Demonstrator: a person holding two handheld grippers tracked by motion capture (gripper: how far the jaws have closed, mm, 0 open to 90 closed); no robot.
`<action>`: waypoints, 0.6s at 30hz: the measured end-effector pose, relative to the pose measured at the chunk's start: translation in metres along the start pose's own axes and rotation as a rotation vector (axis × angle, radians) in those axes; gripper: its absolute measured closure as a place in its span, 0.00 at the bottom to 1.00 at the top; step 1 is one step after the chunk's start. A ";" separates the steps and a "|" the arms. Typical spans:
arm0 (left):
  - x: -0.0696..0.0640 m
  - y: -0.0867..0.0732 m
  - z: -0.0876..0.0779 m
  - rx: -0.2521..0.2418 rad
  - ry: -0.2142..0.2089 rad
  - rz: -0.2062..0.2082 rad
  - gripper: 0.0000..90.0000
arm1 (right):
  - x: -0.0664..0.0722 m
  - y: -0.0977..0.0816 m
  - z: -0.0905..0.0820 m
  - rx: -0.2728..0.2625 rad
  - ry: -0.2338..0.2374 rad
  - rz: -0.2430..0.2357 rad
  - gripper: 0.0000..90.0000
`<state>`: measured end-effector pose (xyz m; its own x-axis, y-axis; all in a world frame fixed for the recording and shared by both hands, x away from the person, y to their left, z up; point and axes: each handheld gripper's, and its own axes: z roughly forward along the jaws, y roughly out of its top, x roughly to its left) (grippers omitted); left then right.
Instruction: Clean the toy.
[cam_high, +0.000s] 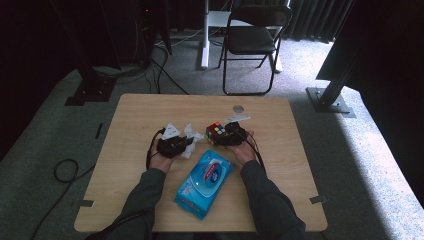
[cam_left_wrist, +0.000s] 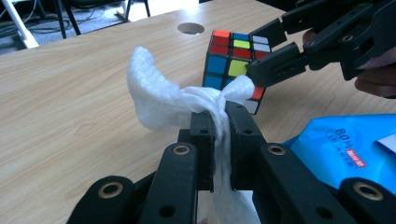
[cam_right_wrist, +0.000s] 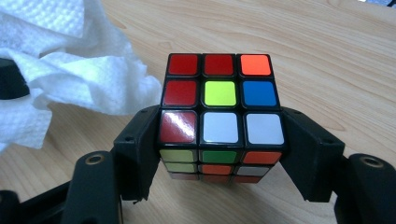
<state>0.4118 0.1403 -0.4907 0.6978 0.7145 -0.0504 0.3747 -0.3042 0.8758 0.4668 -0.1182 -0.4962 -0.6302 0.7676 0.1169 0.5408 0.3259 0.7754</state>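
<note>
Wipe (cam_left_wrist: 163, 100) pinched in left fingers (cam_left_wrist: 219, 140) | cube (cam_right_wrist: 219, 112) clamped by right fingers (cam_right_wrist: 222, 154) | blue wipes pack (cam_high: 205, 182) near, table (cam_high: 135, 120) beneath

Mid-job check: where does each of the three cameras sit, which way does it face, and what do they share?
High view: above the person's side, facing forward and down on the table; both forearms, left gripper, right gripper.
Left gripper view: along its own jaws, shut on the wet wipe; right gripper beyond.
Right gripper view: along its jaws, clamping the puzzle cube.
Shared: all three show cube and wipe; the blue wipes pack appears in two.
</note>
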 end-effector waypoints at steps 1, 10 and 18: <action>-0.001 0.001 0.000 -0.002 -0.001 0.002 0.92 | 0.000 0.000 0.000 -0.001 0.001 -0.003 0.38; -0.007 0.019 0.000 -0.007 -0.009 0.045 0.94 | 0.004 0.002 -0.001 -0.008 0.016 -0.013 0.38; -0.012 0.026 0.003 0.000 0.002 0.069 0.97 | 0.007 0.003 -0.003 -0.012 0.036 -0.030 0.38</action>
<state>0.4154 0.1221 -0.4688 0.7208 0.6931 0.0112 0.3254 -0.3526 0.8774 0.4626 -0.1133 -0.4912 -0.6657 0.7371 0.1159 0.5152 0.3417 0.7861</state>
